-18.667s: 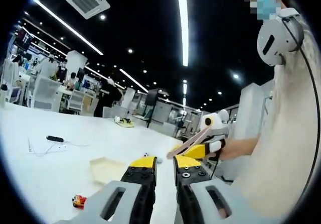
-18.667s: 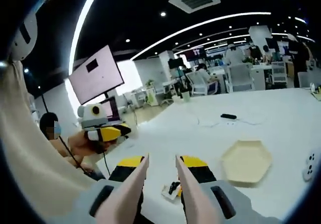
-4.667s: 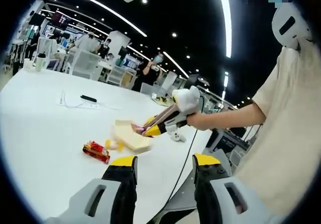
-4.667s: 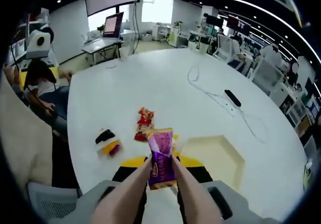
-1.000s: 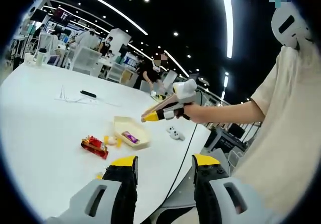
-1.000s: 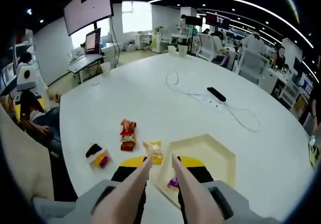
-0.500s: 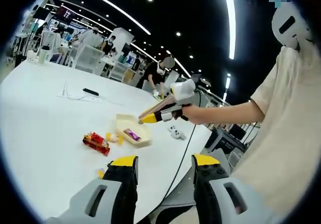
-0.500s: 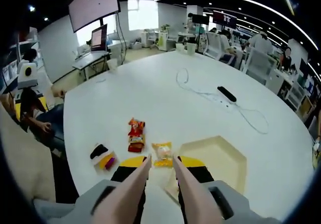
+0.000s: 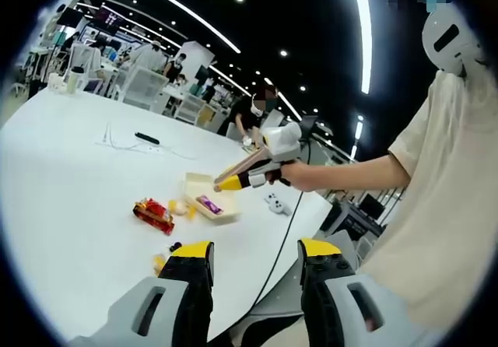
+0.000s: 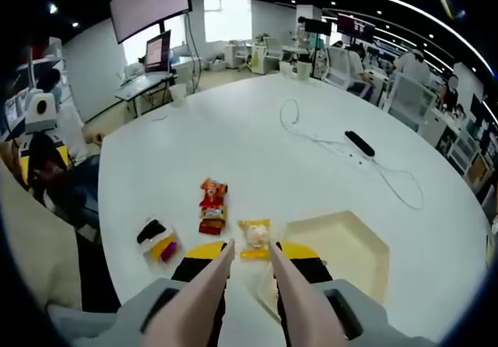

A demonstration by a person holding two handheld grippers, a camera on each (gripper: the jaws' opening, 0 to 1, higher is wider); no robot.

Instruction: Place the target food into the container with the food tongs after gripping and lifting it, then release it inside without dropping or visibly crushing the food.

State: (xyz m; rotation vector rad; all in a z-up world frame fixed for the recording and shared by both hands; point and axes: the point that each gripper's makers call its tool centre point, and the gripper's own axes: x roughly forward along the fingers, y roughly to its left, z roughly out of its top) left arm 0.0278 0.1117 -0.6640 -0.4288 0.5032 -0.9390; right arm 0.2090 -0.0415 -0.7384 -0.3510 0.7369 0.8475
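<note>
in the left gripper view, the left gripper (image 9: 250, 273) is hanging above the near edge of the white round table (image 9: 70, 199), its two yellow-tipped jaws standing well apart with nothing between them. across from it, a person's hand is holding the right gripper (image 9: 226, 181) out over the table, and the tan food tongs (image 9: 243, 167) fixed on it are pointing down toward the pale hexagonal container (image 9: 208, 208). a purple snack packet (image 9: 208, 205) is lying inside that container. just beside the container a small yellow packet (image 9: 180, 207) is lying on the table, and next to it a red packet (image 9: 154, 215).

in the right gripper view, the right gripper (image 10: 248, 263) is looking down on the table (image 10: 257, 148); the tongs' two tan arms (image 10: 210, 281) are slightly parted and gripping nothing. the yellow packet (image 10: 254, 238) is lying just beyond their tips, the red packet (image 10: 212, 205) beside it, and a black and yellow object (image 10: 156, 240) further over. the container (image 10: 342, 250) is sitting near the tongs' tips. a black remote (image 10: 360, 143) and a white cable (image 10: 311, 133) are lying far across the table.
</note>
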